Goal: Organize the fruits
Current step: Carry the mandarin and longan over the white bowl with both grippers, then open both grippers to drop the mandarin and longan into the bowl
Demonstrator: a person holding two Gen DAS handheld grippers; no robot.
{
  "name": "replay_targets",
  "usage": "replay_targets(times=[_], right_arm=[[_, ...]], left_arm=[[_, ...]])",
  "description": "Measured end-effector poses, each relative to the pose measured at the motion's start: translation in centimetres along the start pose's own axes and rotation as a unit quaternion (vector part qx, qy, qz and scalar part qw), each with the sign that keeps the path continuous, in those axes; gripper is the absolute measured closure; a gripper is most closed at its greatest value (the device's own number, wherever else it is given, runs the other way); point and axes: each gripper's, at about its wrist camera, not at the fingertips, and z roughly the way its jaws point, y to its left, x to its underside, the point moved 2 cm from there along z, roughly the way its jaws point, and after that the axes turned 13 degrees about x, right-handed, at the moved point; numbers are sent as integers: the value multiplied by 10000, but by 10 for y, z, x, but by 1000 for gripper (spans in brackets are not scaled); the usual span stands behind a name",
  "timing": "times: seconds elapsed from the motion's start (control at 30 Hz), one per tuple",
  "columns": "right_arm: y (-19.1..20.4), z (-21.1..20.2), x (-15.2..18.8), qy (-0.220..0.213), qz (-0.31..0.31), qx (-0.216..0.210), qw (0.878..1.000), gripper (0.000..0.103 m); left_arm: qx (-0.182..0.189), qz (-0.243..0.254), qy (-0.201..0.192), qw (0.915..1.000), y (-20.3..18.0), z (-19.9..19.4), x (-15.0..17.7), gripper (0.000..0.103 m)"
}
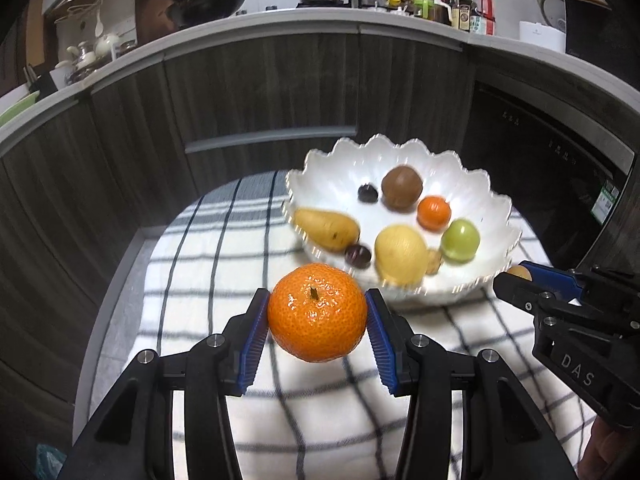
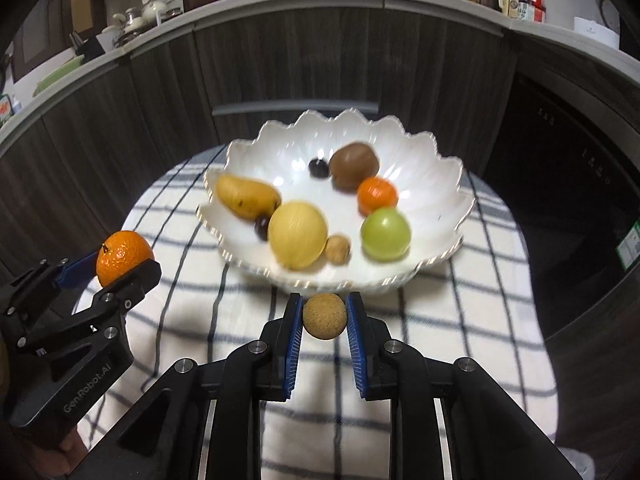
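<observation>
My left gripper [image 1: 317, 316] is shut on a large orange mandarin [image 1: 317, 312], held above the checked cloth just short of the white scalloped bowl [image 1: 472, 184]. It also shows in the right wrist view [image 2: 120, 264] with the mandarin [image 2: 120, 254]. My right gripper [image 2: 323, 316] is shut on a small tan round fruit [image 2: 323, 315] at the near rim of the bowl [image 2: 440, 168]. The right gripper shows in the left wrist view [image 1: 516, 278] at the bowl's right side. The bowl holds a pear [image 2: 246, 196], a yellow round fruit [image 2: 297, 234], a green fruit [image 2: 385, 233], a small mandarin [image 2: 377, 196], a kiwi [image 2: 354, 166] and dark small fruits.
The bowl stands on a table covered with a white and dark checked cloth [image 2: 200, 320]. Dark wood cabinets [image 1: 260, 92] curve behind it, with a dark oven front [image 2: 580, 180] at the right. The counter above carries a wok, a pot and several bottles.
</observation>
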Motion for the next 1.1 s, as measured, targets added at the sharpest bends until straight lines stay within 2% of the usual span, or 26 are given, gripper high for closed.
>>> replay_targets(times=[0.27,0.5,0.8,1.1], right_arm=[[-15,0,-26,-146,184,0,9997,80],[-23,10,-44,-146,310,11,9994,80],[-30,37,-55,26,413,14,9991,80],[-28,58,-58,166,377,-15,9992,80]], left_arm=[[63,131,-162,9998,-8,9,-37,56],[149,240,-144,9995,-11,34,-57,56],[271,169,104,9994,-11,74,-61,56],[303,102,251,9992,-6,91,-59,56]])
